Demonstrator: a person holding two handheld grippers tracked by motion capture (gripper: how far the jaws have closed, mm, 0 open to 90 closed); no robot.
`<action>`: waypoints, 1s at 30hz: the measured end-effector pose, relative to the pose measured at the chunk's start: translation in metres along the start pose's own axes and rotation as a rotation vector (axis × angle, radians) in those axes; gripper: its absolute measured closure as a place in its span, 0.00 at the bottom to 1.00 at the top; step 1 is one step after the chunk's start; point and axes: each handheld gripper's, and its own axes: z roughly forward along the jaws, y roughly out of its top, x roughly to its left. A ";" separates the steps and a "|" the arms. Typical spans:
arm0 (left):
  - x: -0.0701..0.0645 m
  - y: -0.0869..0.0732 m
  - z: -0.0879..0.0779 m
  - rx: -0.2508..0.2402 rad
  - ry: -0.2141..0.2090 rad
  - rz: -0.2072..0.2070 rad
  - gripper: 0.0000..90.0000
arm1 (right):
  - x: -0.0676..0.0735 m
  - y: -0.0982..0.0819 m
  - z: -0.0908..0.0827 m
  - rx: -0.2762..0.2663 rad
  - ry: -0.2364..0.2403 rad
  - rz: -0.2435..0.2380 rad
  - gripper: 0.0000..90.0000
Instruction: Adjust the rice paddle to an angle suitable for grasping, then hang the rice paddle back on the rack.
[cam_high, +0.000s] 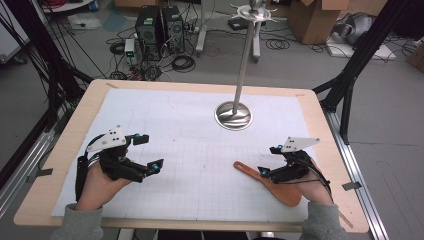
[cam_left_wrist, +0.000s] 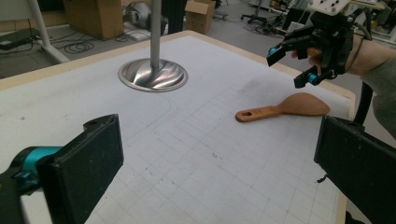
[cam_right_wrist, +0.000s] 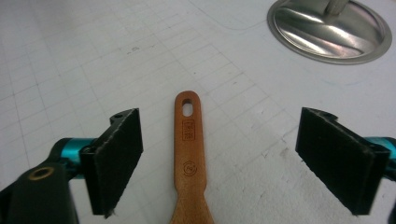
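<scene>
A wooden spatula lies flat on the white grid mat, at the right front of the table, its handle hole pointing toward the middle. My right gripper hovers just above the handle, open. In the right gripper view the handle lies on the mat between the two spread pads, touched by neither. My left gripper stands open over the left front of the mat with nothing in it. The left gripper view looks across to the spatula and the right gripper.
A metal stand with a round base and tall pole stands at the back centre of the mat. The wooden table edge runs close to the right hand. Computers, cables and boxes sit on the floor beyond.
</scene>
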 end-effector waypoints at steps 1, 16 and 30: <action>0.000 0.000 0.000 -0.001 0.001 -0.002 0.02 | 0.001 0.000 -0.001 0.001 0.006 -0.001 0.12; 0.000 -0.001 -0.001 0.000 0.002 -0.003 0.02 | 0.003 0.001 0.001 0.039 0.017 -0.033 0.12; 0.000 -0.003 -0.001 0.009 0.008 -0.003 0.02 | 0.007 0.001 0.016 0.119 0.044 -0.051 0.12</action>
